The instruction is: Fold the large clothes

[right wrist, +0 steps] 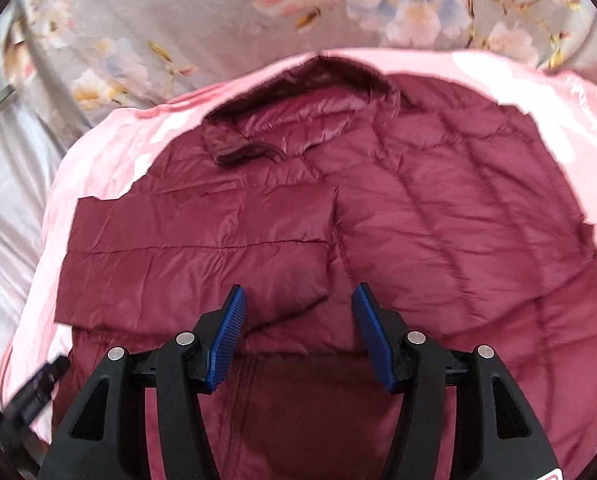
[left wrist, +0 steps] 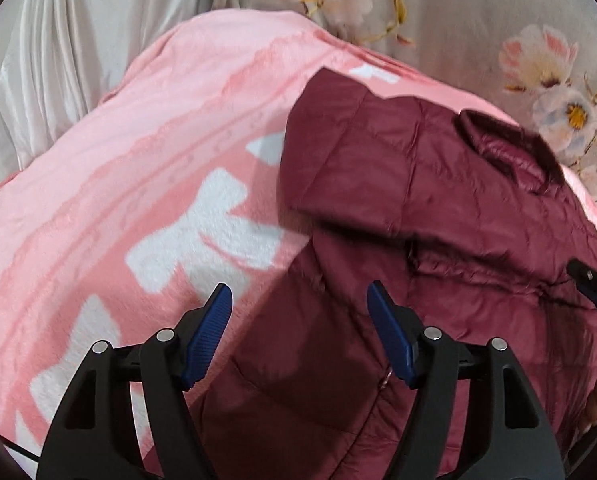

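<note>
Nearest the lens in the left wrist view, the left gripper stands with its blue pads parted and nothing clamped between them; it hangs over the lower hem region of the jacket, at that garment's left edge. No earlier picture bears on how it came there. In the right wrist view, the right gripper is likewise parted and empty, poised above the jacket's middle, just below the folded sleeve.

Location of the work piece: the maroon quilted jacket lies flat on a pink blanket, which in turn covers a floral bedsheet. The collar sits at the far end of the jacket, away from both tools.

Progress, as judged from the lie of the cloth: one sleeve has been brought across the jacket's chest and rests there, its cuff end reaching past the body's left edge. That step appears complete. The opposite side of the jacket still spreads wide to the right of the sleeve, with no fold evident. Remaining, in my judgement: bring in the second side, then fold the body hem toward collar. Roughly the first third is done.

Risk noted: the slick padded fabric may slide or spring open once released.
</note>
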`<state>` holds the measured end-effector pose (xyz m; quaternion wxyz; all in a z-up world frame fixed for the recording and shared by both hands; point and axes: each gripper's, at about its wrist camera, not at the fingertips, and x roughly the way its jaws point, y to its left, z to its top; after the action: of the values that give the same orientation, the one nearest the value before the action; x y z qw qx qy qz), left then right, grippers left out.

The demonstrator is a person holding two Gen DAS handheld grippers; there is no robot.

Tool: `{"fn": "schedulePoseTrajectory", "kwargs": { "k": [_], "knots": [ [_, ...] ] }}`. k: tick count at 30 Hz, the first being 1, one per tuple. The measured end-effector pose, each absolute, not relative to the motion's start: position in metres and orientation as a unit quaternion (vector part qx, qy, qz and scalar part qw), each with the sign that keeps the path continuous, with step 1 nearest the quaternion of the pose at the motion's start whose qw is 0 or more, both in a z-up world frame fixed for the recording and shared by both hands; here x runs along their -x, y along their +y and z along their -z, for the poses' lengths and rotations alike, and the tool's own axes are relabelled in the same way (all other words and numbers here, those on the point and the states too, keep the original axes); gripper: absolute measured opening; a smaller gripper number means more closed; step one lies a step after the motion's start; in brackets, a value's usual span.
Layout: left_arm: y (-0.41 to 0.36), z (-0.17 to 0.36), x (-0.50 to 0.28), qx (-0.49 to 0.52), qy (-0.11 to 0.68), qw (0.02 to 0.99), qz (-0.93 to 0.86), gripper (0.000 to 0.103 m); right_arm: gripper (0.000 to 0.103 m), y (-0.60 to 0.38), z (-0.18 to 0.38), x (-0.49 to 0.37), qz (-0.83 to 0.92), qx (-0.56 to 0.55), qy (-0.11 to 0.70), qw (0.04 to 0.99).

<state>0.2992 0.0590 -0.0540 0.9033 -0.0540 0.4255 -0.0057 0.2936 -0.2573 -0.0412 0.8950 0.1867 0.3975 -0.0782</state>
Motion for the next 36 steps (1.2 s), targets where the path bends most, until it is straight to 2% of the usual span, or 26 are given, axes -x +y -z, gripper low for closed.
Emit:
{"fn": "schedulePoseTrajectory", "kwargs": {
  "k": [2, 3, 5, 6, 7, 14, 18, 25, 32, 33, 34, 35, 36],
  "knots": [
    [0.061, 0.056, -0.299, 0.054, 0.425, 0.904, 0.007, 0.067, 0.056, -0.255, 0.049, -0.302, 0.081, -0.195, 0.403, 0.890],
    [0.062, 0.056, -0.298, 0.053, 0.424, 0.904, 0.007, 0.067, 0.053, -0.254, 0.051, -0.305, 0.084, -0.193, 0.403, 0.891],
    [0.062, 0.058, -0.298, 0.052, 0.424, 0.904, 0.008, 0.067, 0.028, -0.249, 0.049, -0.308, 0.081, -0.186, 0.395, 0.896],
    [0.062, 0.059, -0.298, 0.051, 0.425, 0.904, 0.008, 0.067, 0.010, -0.247, 0.048, -0.309, 0.080, -0.183, 0.393, 0.897],
    [0.062, 0.059, -0.298, 0.050, 0.426, 0.904, 0.008, 0.067, 0.005, -0.246, 0.043, -0.309, 0.075, -0.185, 0.386, 0.901],
    [0.060, 0.057, -0.300, 0.048, 0.427, 0.903, 0.006, 0.067, 0.003, -0.265, -0.027, -0.289, 0.125, -0.112, 0.291, 0.942],
    [0.060, 0.048, -0.304, 0.067, 0.428, 0.901, 0.023, 0.067, 0.003, -0.295, -0.047, -0.273, 0.192, -0.062, 0.258, 0.945],
    [0.046, 0.030, -0.356, 0.165, 0.462, 0.866, 0.101, 0.067, 0.003, -0.369, -0.005, -0.261, 0.227, -0.113, 0.295, 0.921],
    [0.036, 0.047, -0.419, 0.236, 0.492, 0.832, 0.103, 0.067, 0.003, -0.375, 0.019, -0.259, 0.217, -0.118, 0.309, 0.918],
    [0.037, 0.054, -0.427, 0.246, 0.501, 0.824, 0.092, 0.065, 0.003, -0.375, 0.020, -0.259, 0.215, -0.117, 0.309, 0.919],
    [0.037, 0.059, -0.431, 0.250, 0.507, 0.821, 0.085, 0.055, 0.003, -0.373, 0.021, -0.258, 0.213, -0.117, 0.309, 0.919],
    [0.038, 0.064, -0.435, 0.254, 0.511, 0.817, 0.075, 0.050, 0.003, -0.373, 0.022, -0.258, 0.212, -0.115, 0.310, 0.920],
    [0.040, 0.067, -0.438, 0.259, 0.512, 0.816, 0.066, 0.033, 0.003, -0.374, 0.023, -0.257, 0.211, -0.114, 0.310, 0.920]
  ]
}}
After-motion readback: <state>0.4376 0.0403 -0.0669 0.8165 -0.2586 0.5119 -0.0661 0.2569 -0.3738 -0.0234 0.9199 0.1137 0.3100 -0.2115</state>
